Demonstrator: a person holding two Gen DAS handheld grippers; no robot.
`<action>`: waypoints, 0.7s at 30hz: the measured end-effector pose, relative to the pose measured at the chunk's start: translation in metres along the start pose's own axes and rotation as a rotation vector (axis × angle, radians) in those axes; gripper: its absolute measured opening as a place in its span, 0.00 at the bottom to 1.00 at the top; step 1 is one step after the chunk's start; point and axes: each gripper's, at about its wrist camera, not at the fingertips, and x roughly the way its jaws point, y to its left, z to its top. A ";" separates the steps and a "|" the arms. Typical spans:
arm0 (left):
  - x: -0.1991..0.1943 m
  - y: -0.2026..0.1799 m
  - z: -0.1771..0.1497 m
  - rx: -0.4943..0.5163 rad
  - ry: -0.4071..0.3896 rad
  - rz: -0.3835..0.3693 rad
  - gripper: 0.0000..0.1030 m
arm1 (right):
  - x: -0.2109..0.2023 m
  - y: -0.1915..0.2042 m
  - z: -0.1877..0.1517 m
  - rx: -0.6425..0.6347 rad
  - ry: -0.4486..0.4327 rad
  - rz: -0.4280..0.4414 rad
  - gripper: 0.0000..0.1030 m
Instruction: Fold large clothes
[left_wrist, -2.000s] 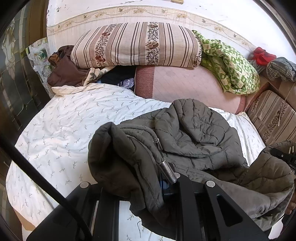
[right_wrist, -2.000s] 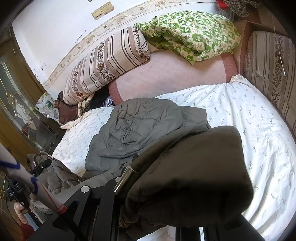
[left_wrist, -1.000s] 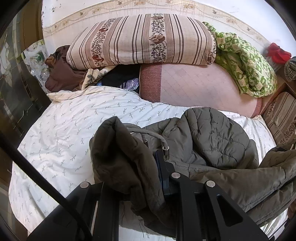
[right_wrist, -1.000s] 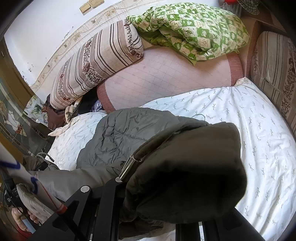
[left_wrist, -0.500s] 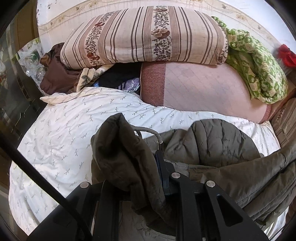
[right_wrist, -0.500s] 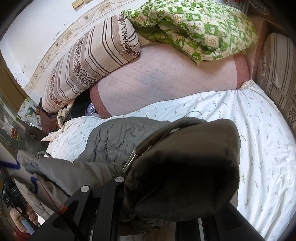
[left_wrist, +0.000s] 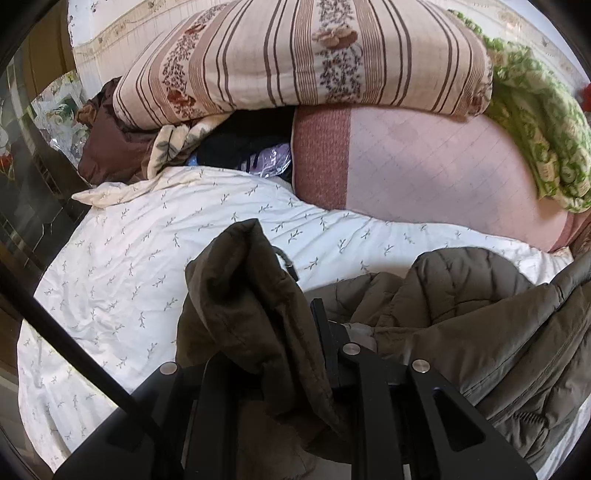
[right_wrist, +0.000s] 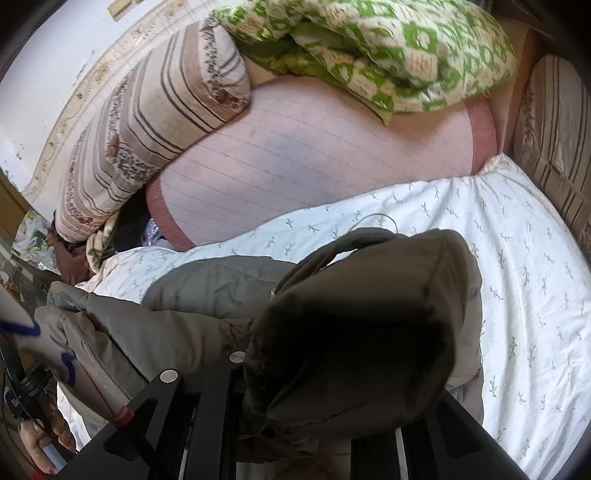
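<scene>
L tool (left_wrist: 273, 354) clamped on 1 olive jacket (left_wrist: 480, 317), left edge bunched up. R tool (right_wrist: 314, 387) clamped on its other end. Jacket spans bed sheet (left_wrist: 147, 258). Behind: 1 striped pillow (left_wrist: 303, 55), 1 pink bolster (left_wrist: 424, 166), 1 green quilt (right_wrist: 388, 48).

**Bedding piled high at the head of the bed**

You look across a white sheet (left_wrist: 155, 258) printed with small sprigs. At your twelve o'clock a striped floral pillow (left_wrist: 314, 55) rests on a pink quilted bolster (left_wrist: 424, 166). At two o'clock a green patterned blanket (left_wrist: 543, 122) drapes over the bolster's end. At ten o'clock a brown cloth (left_wrist: 107, 147) sits bunched beside the pillow.
</scene>
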 end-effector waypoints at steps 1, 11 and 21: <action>0.004 0.000 -0.002 0.003 0.000 0.003 0.17 | 0.004 -0.002 -0.001 0.002 0.004 -0.002 0.19; 0.030 -0.001 -0.011 0.006 0.011 0.020 0.19 | 0.027 -0.009 -0.010 -0.010 0.022 -0.034 0.21; 0.053 -0.006 -0.020 0.009 0.009 0.040 0.20 | 0.055 -0.017 -0.018 -0.008 0.032 -0.057 0.22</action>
